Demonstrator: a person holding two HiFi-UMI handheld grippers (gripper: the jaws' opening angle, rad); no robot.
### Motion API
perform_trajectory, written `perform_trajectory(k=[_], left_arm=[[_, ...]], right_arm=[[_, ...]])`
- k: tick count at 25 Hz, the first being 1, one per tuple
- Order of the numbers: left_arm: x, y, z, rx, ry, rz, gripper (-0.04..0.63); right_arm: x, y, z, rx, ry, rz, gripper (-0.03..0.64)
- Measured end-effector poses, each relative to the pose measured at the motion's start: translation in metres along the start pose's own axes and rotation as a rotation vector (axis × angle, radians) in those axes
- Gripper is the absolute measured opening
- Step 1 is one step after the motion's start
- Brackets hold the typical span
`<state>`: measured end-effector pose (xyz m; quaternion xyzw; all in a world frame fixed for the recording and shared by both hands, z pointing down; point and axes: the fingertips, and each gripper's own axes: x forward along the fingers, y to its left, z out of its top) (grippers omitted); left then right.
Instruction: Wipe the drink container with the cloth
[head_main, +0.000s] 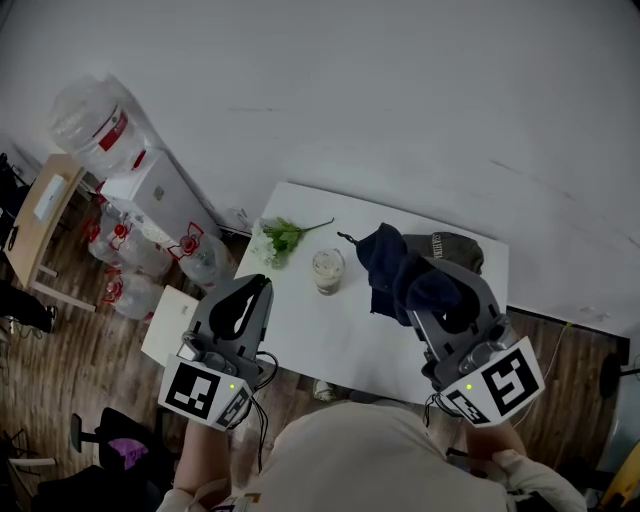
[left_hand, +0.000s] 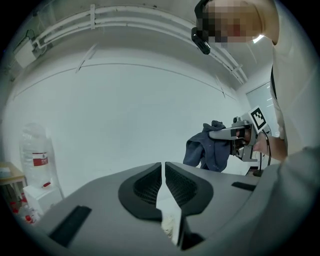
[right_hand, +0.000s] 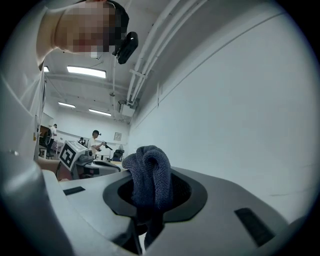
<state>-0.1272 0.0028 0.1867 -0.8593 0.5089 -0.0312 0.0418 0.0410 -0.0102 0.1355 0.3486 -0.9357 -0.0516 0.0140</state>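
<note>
The drink container (head_main: 328, 270), a clear cup of pale drink, stands near the middle of the white table (head_main: 340, 340). My right gripper (head_main: 432, 290) is shut on a dark blue cloth (head_main: 392, 268), which hangs bunched just right of the cup. In the right gripper view the cloth (right_hand: 148, 180) fills the space between the jaws. My left gripper (head_main: 258, 288) hovers left of the cup, apart from it. Its jaws are shut with nothing between them (left_hand: 163, 175). From the left gripper view the cloth (left_hand: 206, 150) dangles from the right gripper (left_hand: 234, 134).
A green leafy sprig (head_main: 280, 238) lies at the table's back left, and a grey bundle (head_main: 456, 248) behind the cloth. Left of the table stand a water dispenser (head_main: 150, 190), several water jugs (head_main: 135, 255) and a wooden desk (head_main: 38, 215). People (right_hand: 96, 141) stand far off.
</note>
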Motion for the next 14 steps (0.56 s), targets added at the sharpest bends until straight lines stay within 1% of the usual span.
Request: perform_trajectory(k=[2,6,7,9,14], left_arm=[[-0.004,-0.007,-0.003,0.012,0.008,-0.006,0.037],[-0.014,-0.029,-0.021,0.076,0.056,-0.036,0.037],[-0.016,-0.034,-0.025,0.074,0.065,-0.040,0.037],[-0.020,-0.039,-0.032,0.046,0.076,-0.036,0.037],[-0.021,-0.032,-0.040,0.013,0.092,0.002,0.037]], right_arm=[[-0.006,0.001,-0.005,0.019,0.018,-0.005,0.107],[-0.021,0.001,-0.016,0.049,0.043,-0.027,0.107],[-0.023,0.002,-0.020,0.056,0.051,-0.028,0.107],[-0.024,0.003,-0.026,0.071,0.067,-0.026,0.107],[-0.025,0.006,-0.036,0.091,0.089,-0.023,0.107]])
